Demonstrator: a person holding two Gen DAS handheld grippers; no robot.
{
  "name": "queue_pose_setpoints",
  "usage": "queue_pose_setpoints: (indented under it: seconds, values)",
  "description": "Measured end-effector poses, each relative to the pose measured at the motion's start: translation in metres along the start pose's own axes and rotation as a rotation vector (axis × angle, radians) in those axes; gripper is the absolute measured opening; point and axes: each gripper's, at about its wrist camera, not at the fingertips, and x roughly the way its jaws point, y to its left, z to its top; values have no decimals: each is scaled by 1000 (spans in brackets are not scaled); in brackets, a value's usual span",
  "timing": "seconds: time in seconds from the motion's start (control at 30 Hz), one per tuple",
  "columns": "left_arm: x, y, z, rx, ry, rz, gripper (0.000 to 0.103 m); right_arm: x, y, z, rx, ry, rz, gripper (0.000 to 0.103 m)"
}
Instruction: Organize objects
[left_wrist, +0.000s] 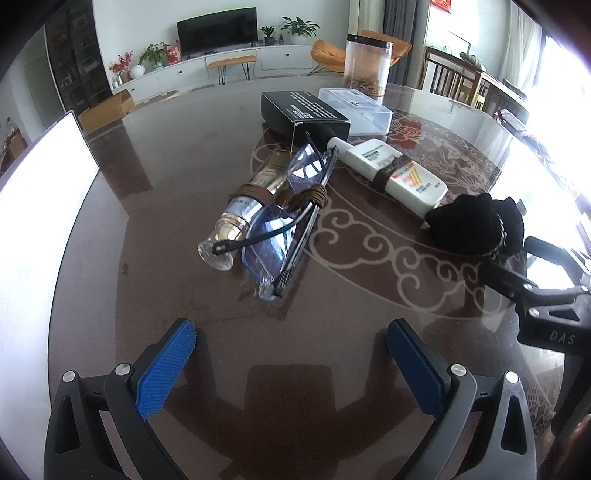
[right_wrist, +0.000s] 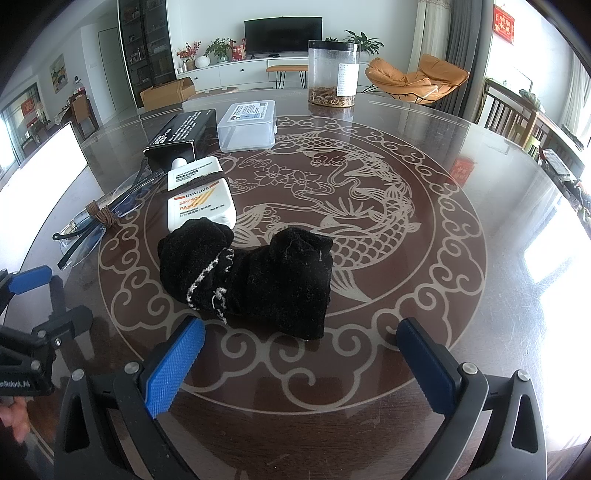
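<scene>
The right gripper (right_wrist: 301, 363) should come straight down over the black sock bundle (right_wrist: 255, 275) and pinch its thick middle, clear of the loose thread. Its jaws stand wide apart, empty, just short of the bundle. The left gripper (left_wrist: 291, 356), equally spread and empty, faces the glasses (left_wrist: 284, 218) left of the bundle; the sunscreen tube (right_wrist: 199, 194) touches its far side.

Dark brown bench (right_wrist: 461, 258) bears a pale fish-and-cloud pattern; black sock bundle (right_wrist: 258, 280) (white-flecked cord); blue-tinted glasses (left_wrist: 280, 221).
</scene>
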Motion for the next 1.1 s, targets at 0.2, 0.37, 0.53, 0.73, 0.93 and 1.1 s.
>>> queue_pose_setpoints:
  seconds: [0.2,0.37,0.53,0.73,0.93,1.1]
  values:
    - [-4,-2,-5,2,3,0,103,0,0,0,0,0,0,103]
    - [-5,-1,-6,-2,-6,2,103,0,0,0,0,0,0,103]
    - [-5,-1,-7,-1,-4,2,103,0,0,0,0,0,0,103]
    - [-5,-1,-8,6,-1,-3,103,0,0,0,0,0,0,103]
    - [-6,-1,-9,7,-6,-3,103,0,0,0,0,0,0,103]
    - [-7,-2,-9,9,-12,-4,103,0,0,0,0,0,0,103]
